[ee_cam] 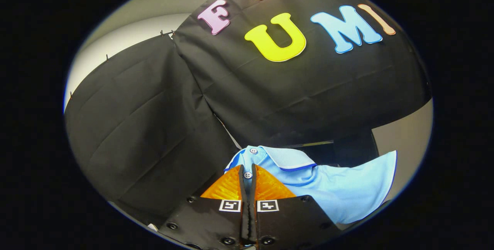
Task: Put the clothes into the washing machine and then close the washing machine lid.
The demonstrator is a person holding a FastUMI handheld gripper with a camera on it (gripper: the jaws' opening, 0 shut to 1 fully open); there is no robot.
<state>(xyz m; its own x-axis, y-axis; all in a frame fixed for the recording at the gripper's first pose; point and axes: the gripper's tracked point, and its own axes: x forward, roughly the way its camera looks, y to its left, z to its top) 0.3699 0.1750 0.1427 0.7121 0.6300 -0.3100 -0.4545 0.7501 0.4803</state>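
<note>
A light blue polo shirt (pixel 339 188) with a white-edged collar and small buttons hangs from my gripper (pixel 247 173). Both fingers are pressed together on the shirt's button placket, with a button showing right in the narrow slit between them. The collar (pixel 285 157) rises just beyond the fingertips, and the shirt's body drapes away to the right of the fingers. The shirt is lifted up against the black cloth wall.
Black cloth booth walls (pixel 146 126) stand ahead and to the left, meeting at a corner seam. A pale grey wall (pixel 405 142) shows past the cloth on the right, and a white surface (pixel 127 38) above the left cloth.
</note>
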